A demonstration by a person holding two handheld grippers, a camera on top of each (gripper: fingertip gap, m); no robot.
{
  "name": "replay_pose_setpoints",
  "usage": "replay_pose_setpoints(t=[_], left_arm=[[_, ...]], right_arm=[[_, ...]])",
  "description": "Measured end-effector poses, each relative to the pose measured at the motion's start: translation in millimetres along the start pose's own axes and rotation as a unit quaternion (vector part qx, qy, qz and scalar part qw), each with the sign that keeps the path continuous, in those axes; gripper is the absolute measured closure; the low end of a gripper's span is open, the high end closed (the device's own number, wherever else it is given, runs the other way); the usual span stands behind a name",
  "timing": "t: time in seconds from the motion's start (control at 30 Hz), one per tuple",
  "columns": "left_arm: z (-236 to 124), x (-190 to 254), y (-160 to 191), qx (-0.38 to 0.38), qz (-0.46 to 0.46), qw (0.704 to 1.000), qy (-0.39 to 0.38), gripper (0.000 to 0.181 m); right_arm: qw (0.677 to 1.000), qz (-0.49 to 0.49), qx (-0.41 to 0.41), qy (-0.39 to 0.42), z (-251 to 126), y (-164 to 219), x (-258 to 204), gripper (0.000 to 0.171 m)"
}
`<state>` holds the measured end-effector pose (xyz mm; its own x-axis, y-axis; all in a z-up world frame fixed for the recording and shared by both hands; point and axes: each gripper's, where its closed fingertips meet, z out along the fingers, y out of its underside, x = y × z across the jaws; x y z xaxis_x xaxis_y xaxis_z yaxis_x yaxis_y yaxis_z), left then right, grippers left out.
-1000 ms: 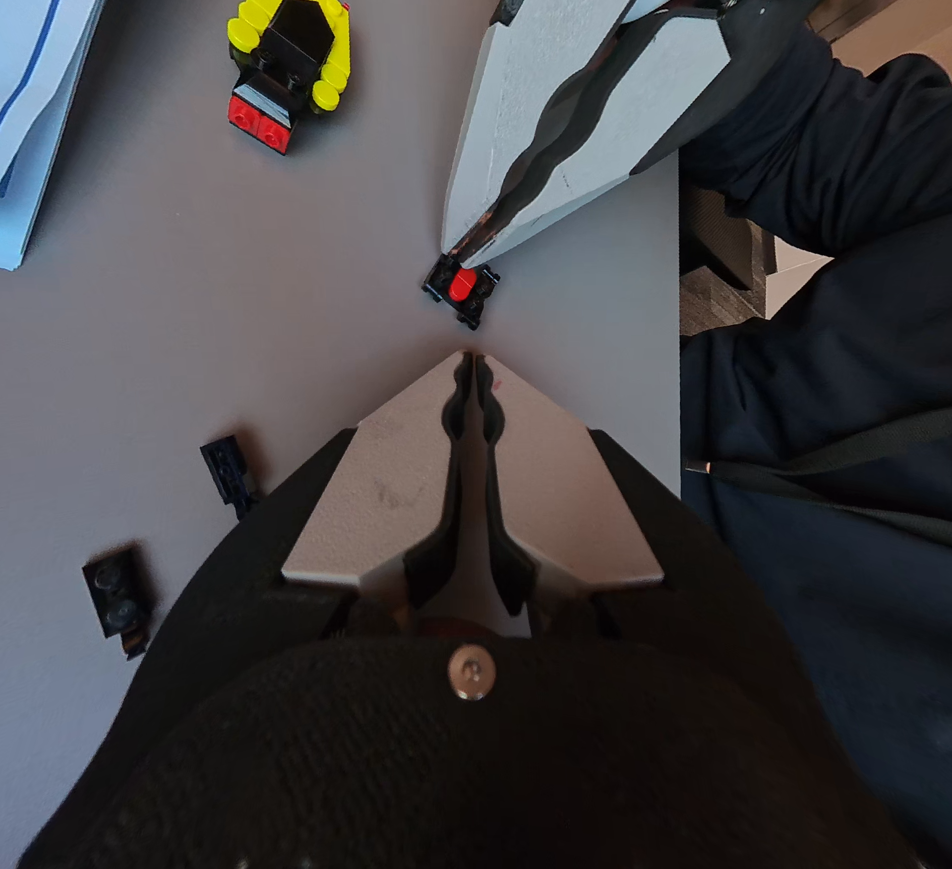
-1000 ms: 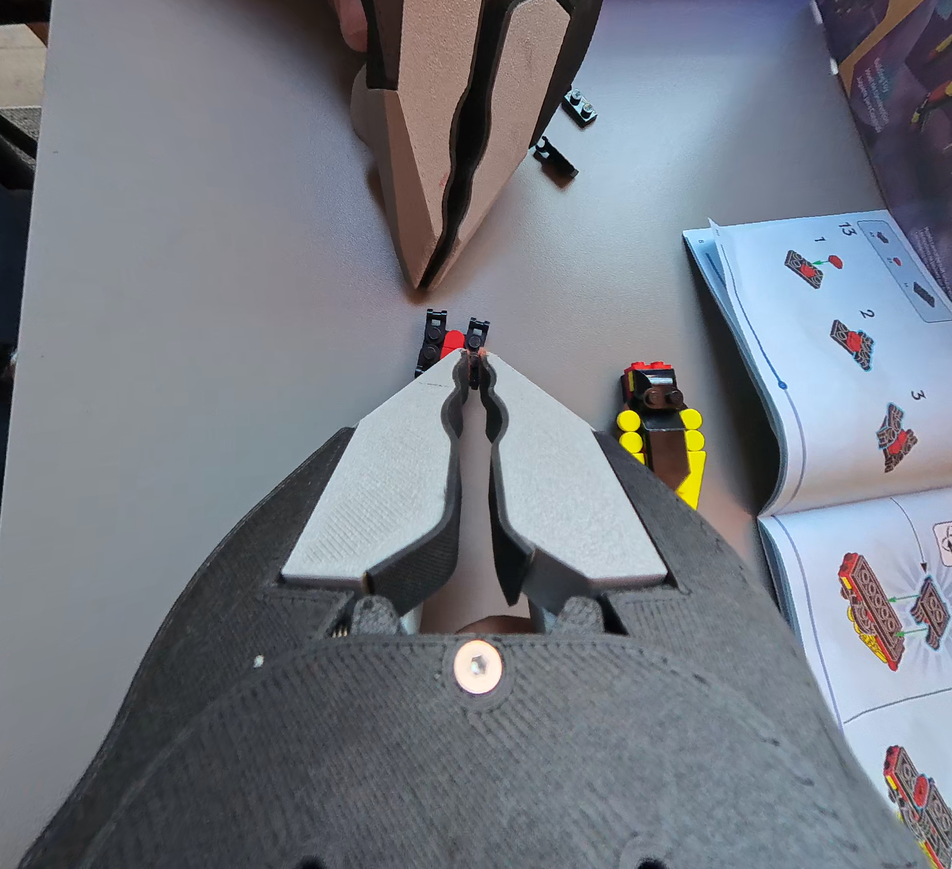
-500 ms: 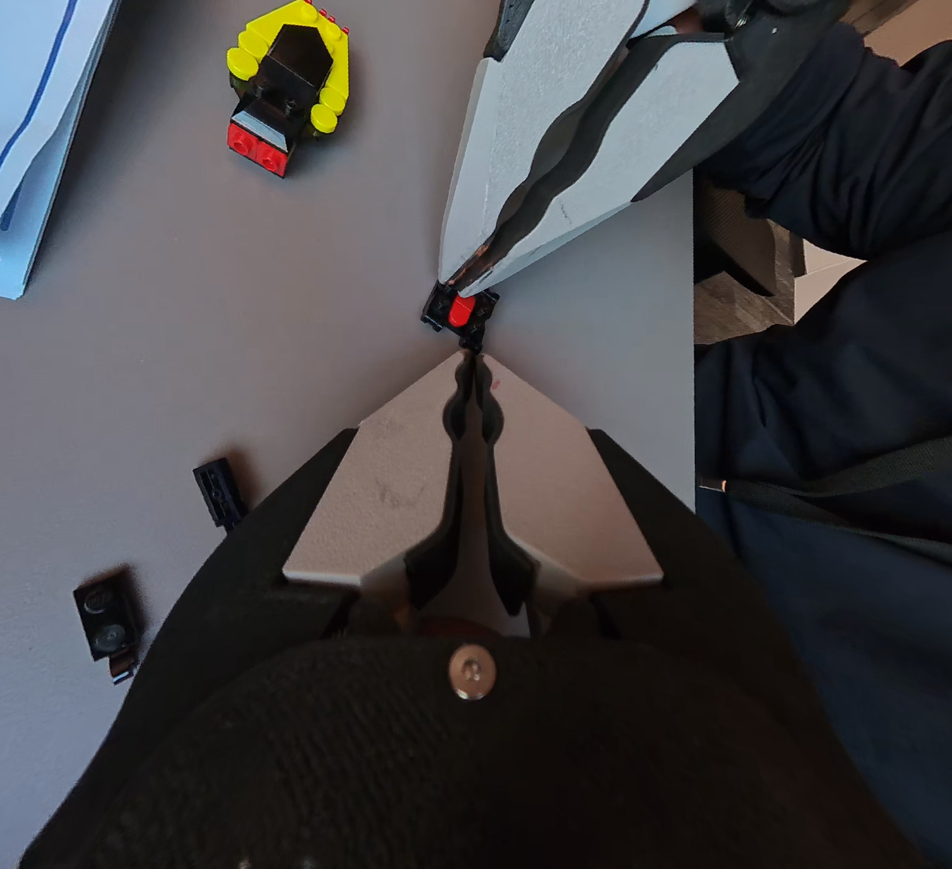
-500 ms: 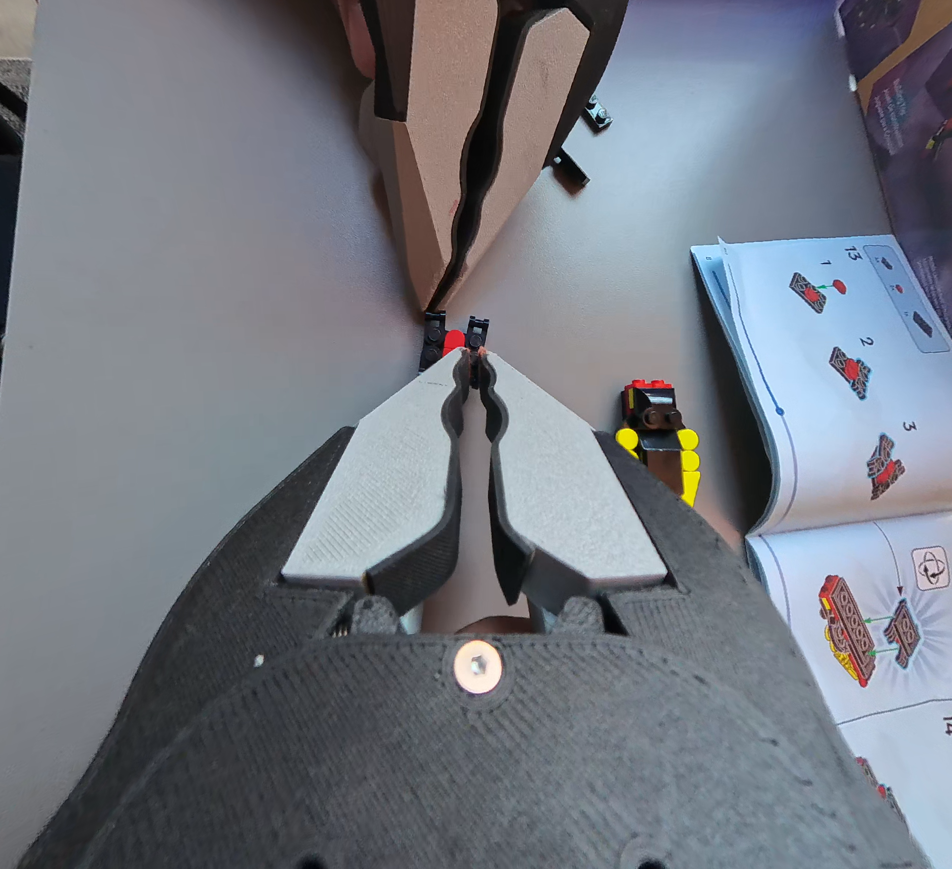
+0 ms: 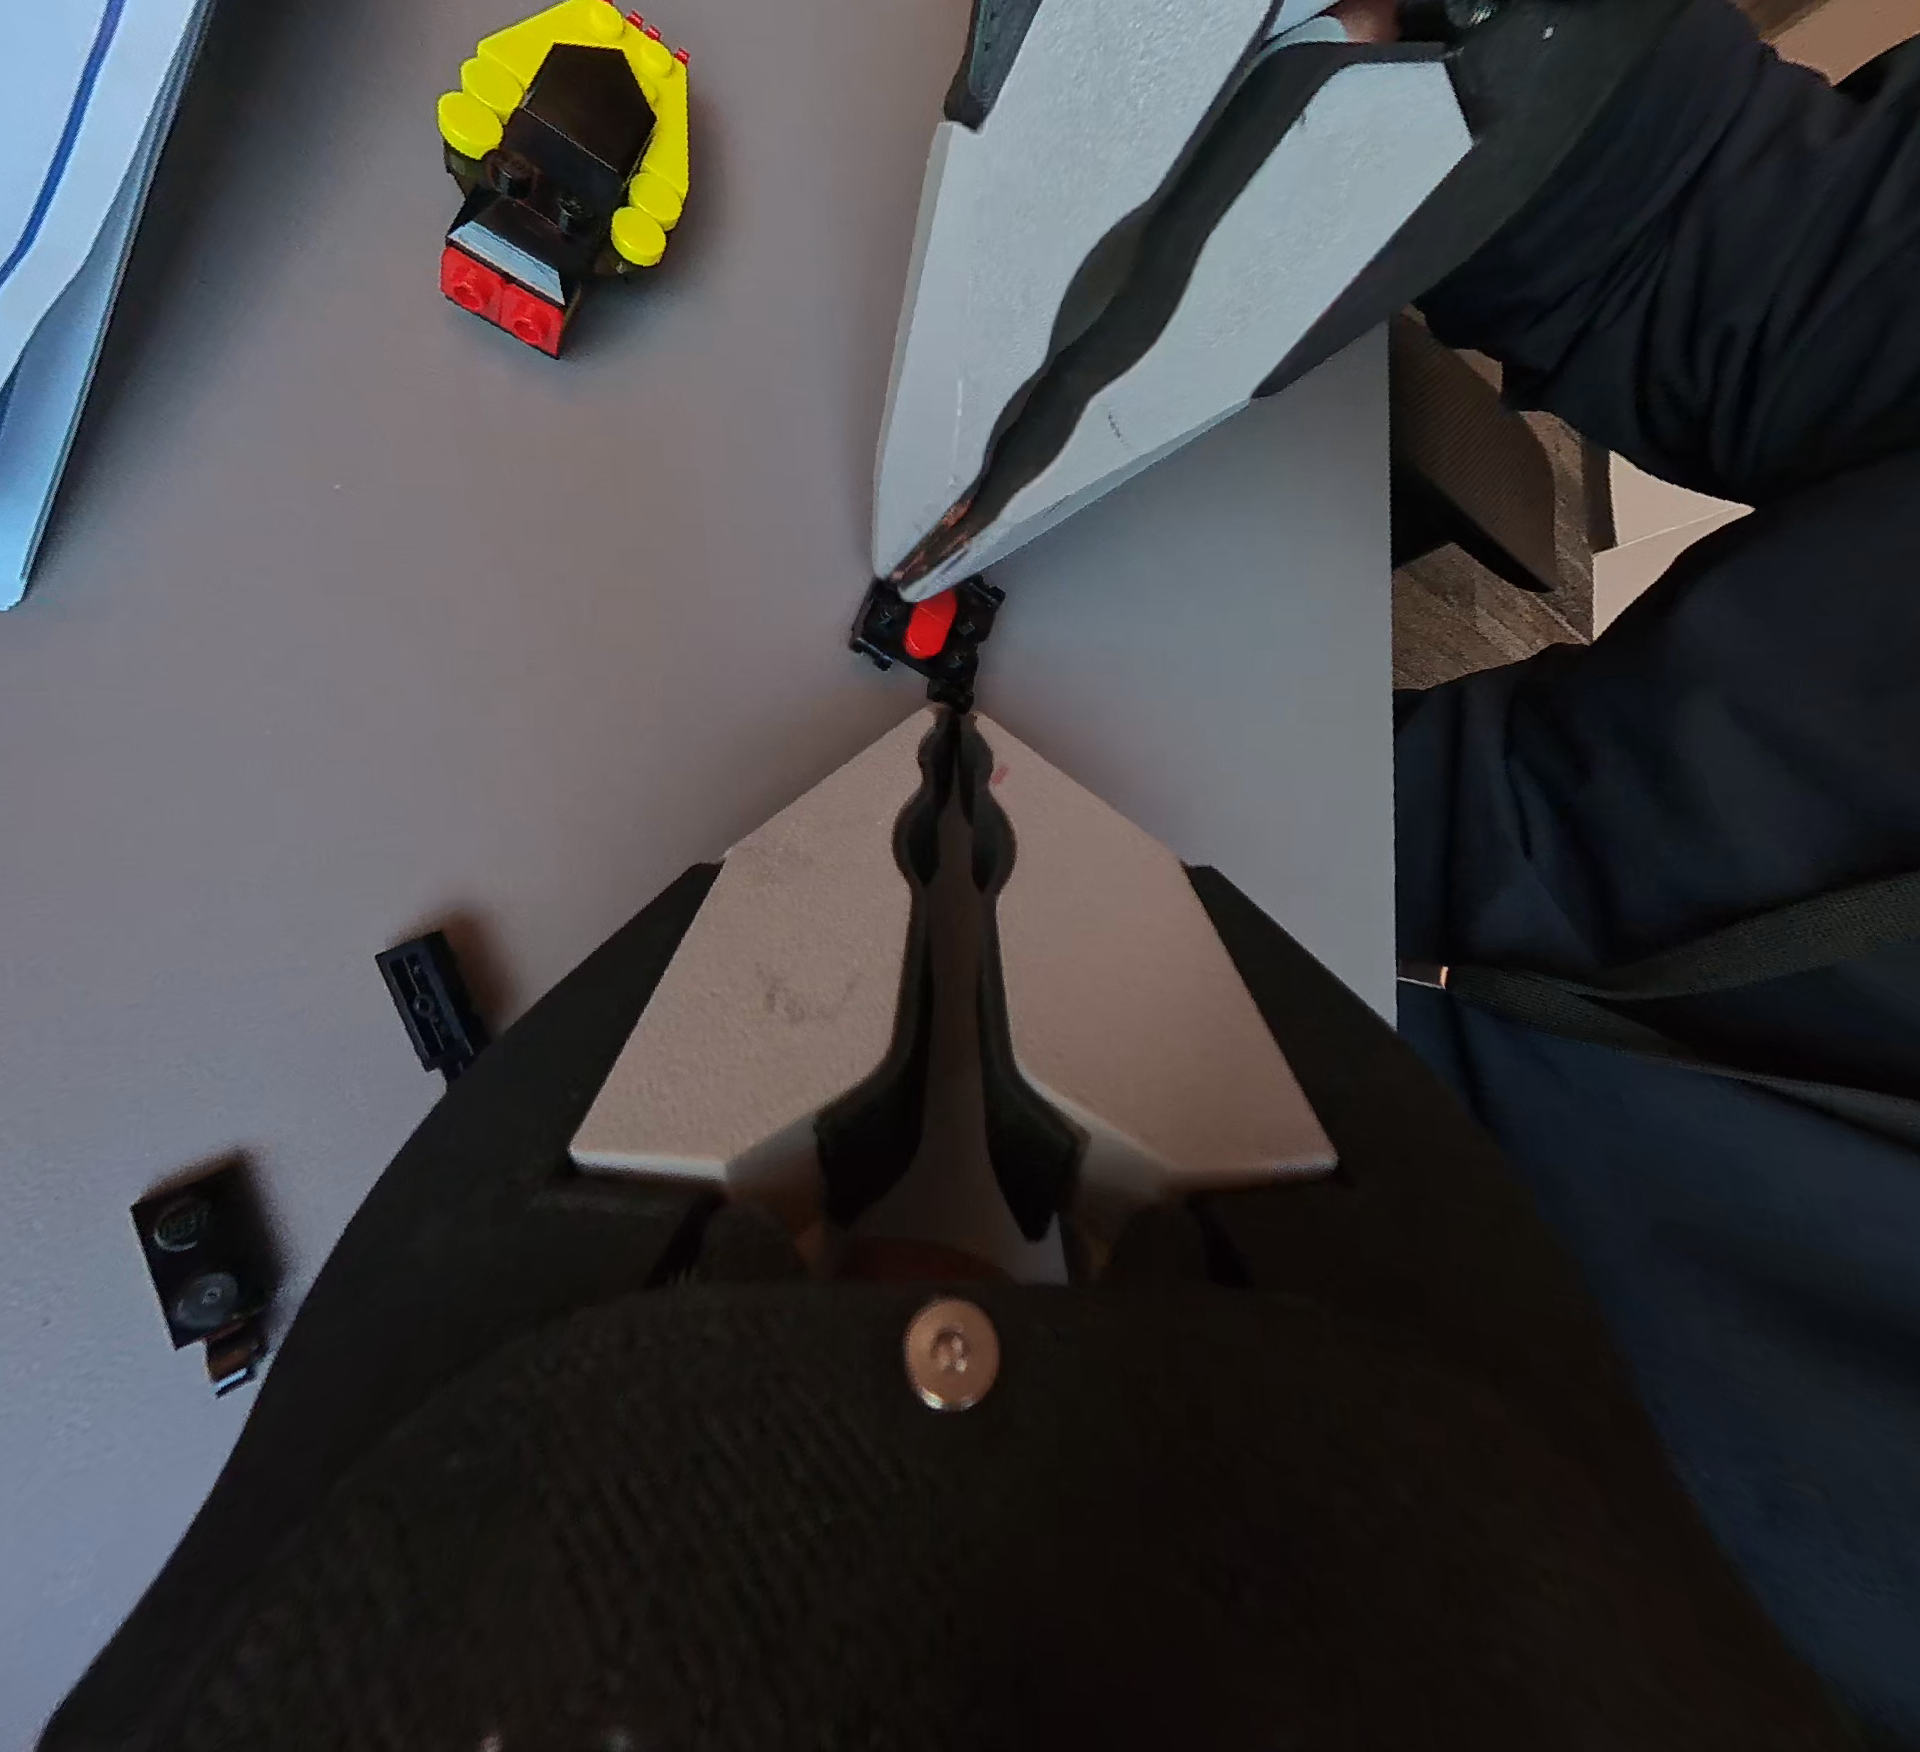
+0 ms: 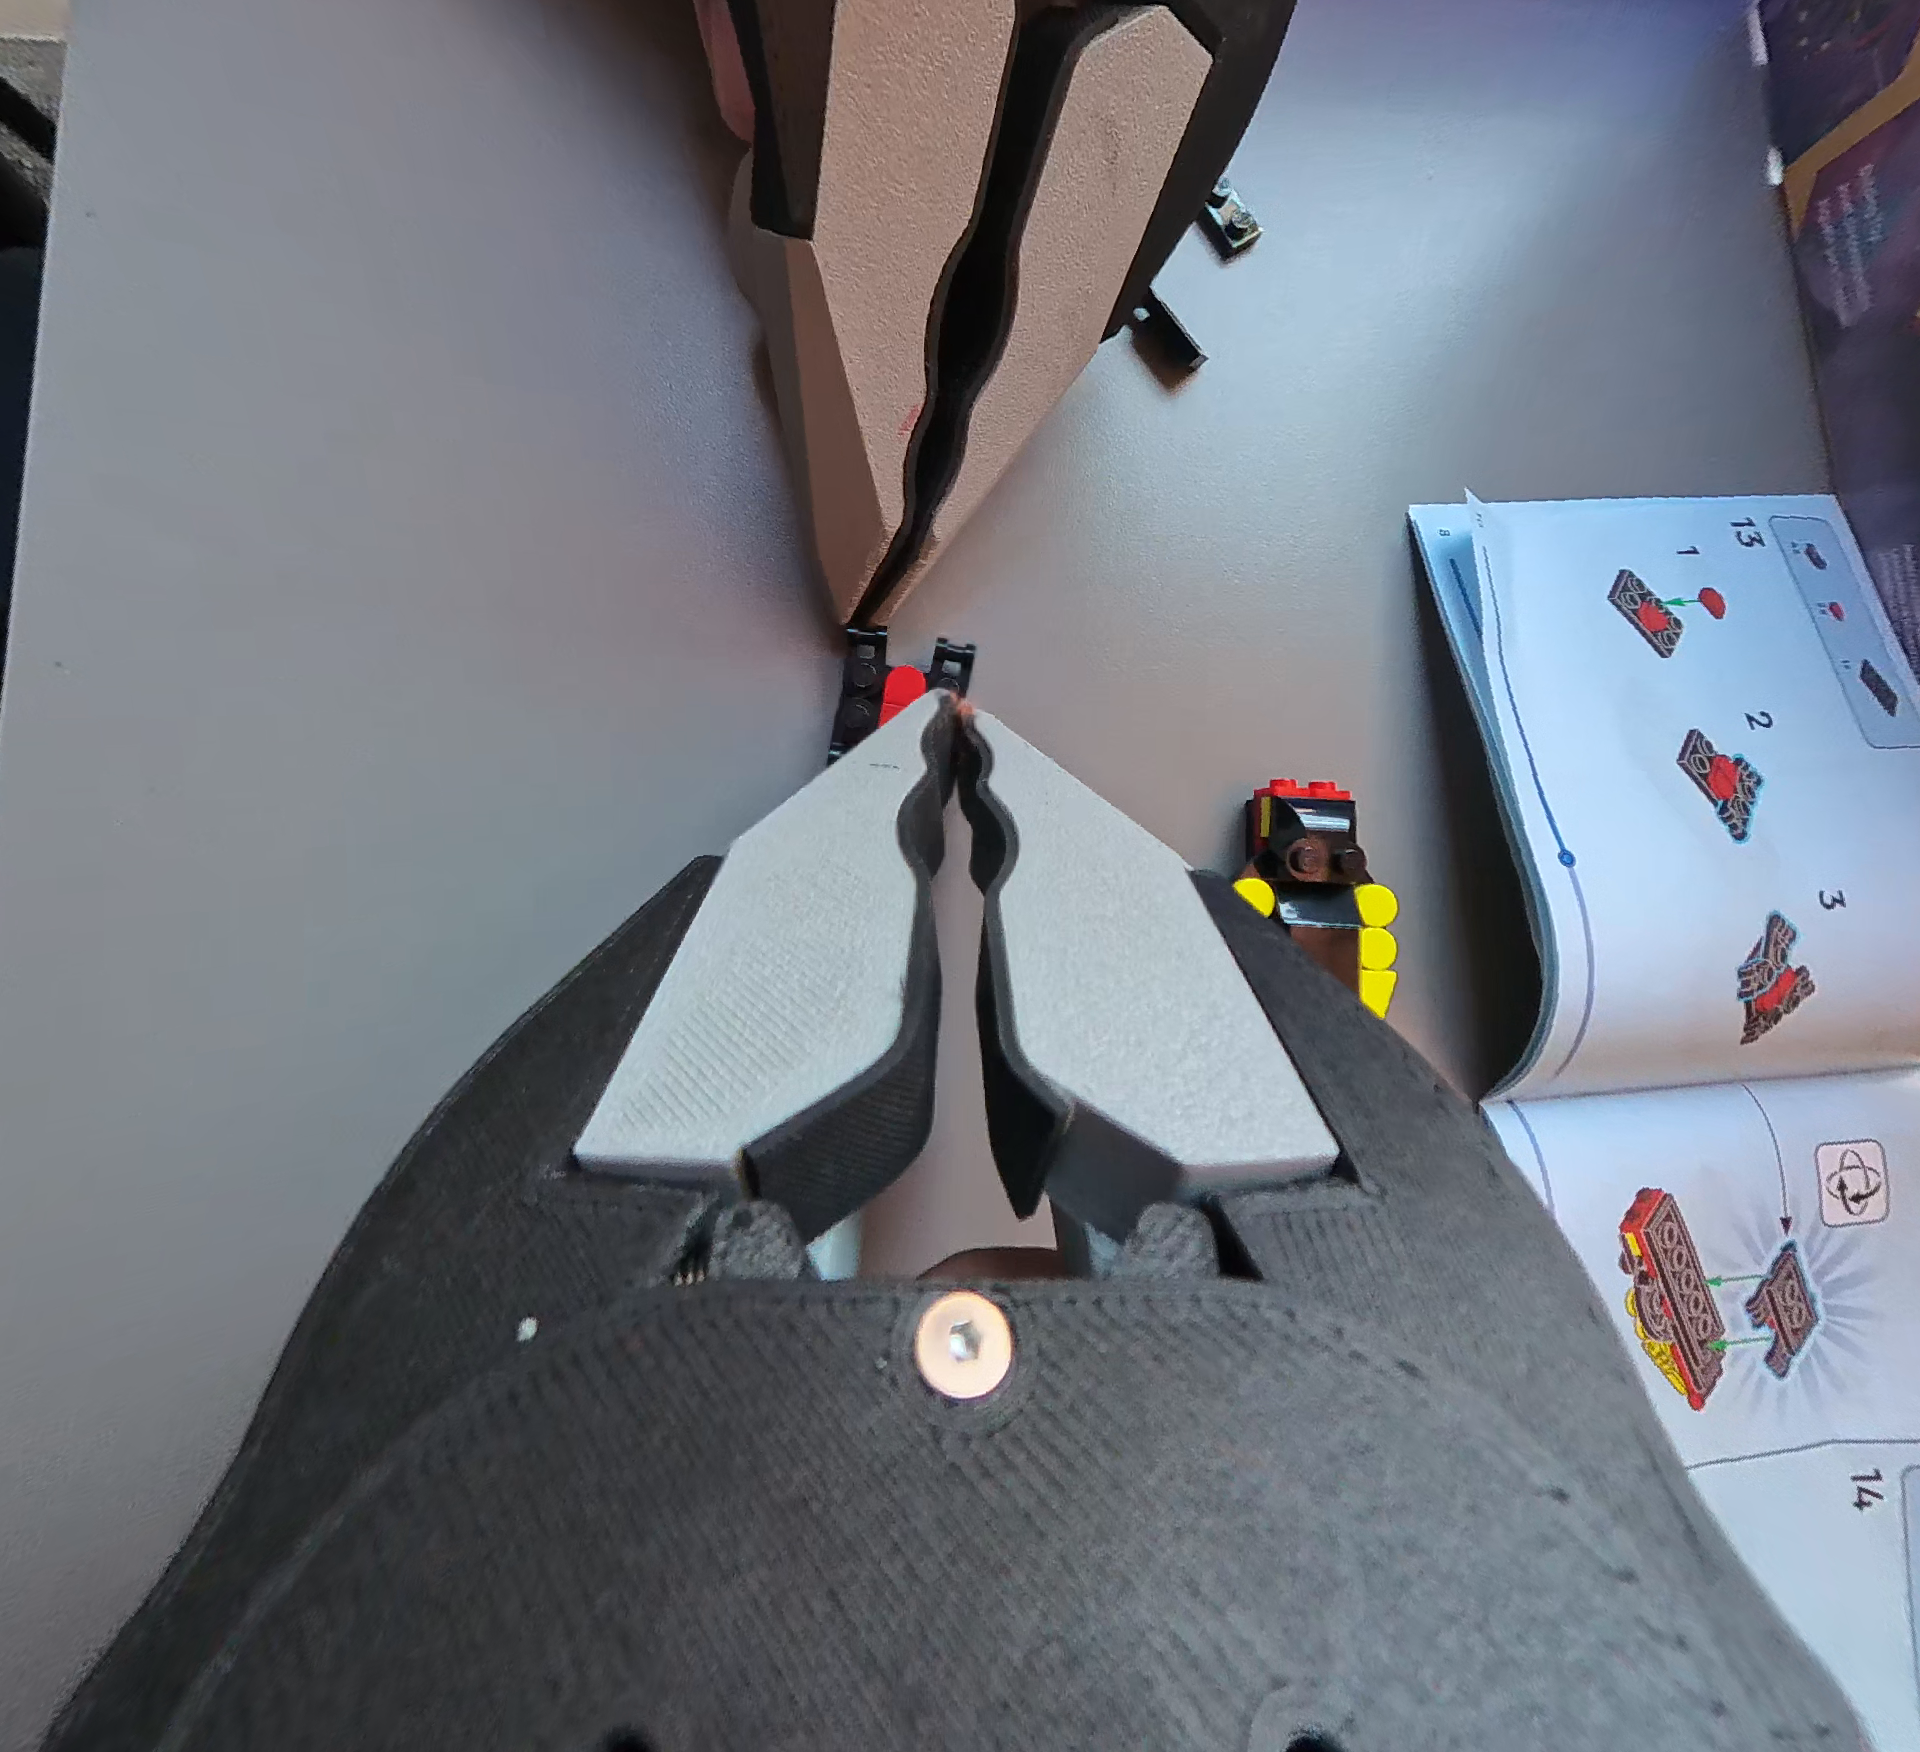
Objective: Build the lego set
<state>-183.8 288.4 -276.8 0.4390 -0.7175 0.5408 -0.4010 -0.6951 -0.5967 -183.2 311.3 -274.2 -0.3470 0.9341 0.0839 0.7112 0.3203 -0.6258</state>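
Since a second ago our left claw (image 5: 951,715) has closed the gap to the small black piece with the red stud (image 5: 928,630), and its tip now touches that piece's near edge; the yellow and black model (image 5: 566,170) sits lower in the left wrist view than it did. We take the small black piece as our landmark. It lies on the grey table (image 5: 416,663), close to the table's edge on the person's side. Our right claw (image 6: 956,715) meets it from the opposite side, fingers pressed together at the tip; whether they pinch an edge of the piece or only press on it, we cannot tell. Our left claw's fingers are likewise together, with nothing seen between them.

Well apart from the piece, across open table, stands the yellow and black model with two red studs at one end. Beyond that model lies the open instruction booklet (image 6: 1662,819), and past the booklet a dark box (image 6: 1849,144) at the table's far side. Two loose black parts, a narrow clip (image 5: 428,1001) and a flat plate (image 5: 197,1255), lie beside our left claw's housing, on the side away from the person. A dark sleeve (image 5: 1714,300) reaches in behind our right claw. Both claws point tip to tip, angled down at the table, with the piece wedged between them.
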Motion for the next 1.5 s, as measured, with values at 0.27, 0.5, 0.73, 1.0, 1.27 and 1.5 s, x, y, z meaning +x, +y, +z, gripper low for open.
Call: replay_pose_setpoints(t=[0.27, 0.5, 0.73, 1.0, 1.27, 1.5], left_arm=[[1, 0, 0, 0.002, 0.002, 1.000, -0.005, 0.181], [1, 0, 0, 0.002, 0.006, 1.000, -0.008, 0.181], [1, 0, 0, 0.002, 0.006, 1.000, -0.008, 0.181], [1, 0, -1, 0.002, 0.006, 1.000, -0.005, 0.181], [3, 1, -2, 0.003, 0.014, 1.000, -0.011, 0.181], [3, 1, -2, 0.003, 0.016, 1.000, -0.012, 0.181]], right_arm=[[1.000, 0.007, 0.023, -0.013, 1, 1, -8, 0.171], [0.999, 0.000, 0.042, 0.017, -1, 1, -2, 0.169], [0.992, 0.051, 0.114, 0.032, -51, -2, 14, 0.161], [0.994, 0.078, 0.059, 0.041, -58, 45, -3, 0.158], [0.994, 0.106, 0.037, 0.009, -48, 60, -26, 0.151], [0.993, 0.110, 0.012, 0.027, -51, 61, -37, 0.148]])
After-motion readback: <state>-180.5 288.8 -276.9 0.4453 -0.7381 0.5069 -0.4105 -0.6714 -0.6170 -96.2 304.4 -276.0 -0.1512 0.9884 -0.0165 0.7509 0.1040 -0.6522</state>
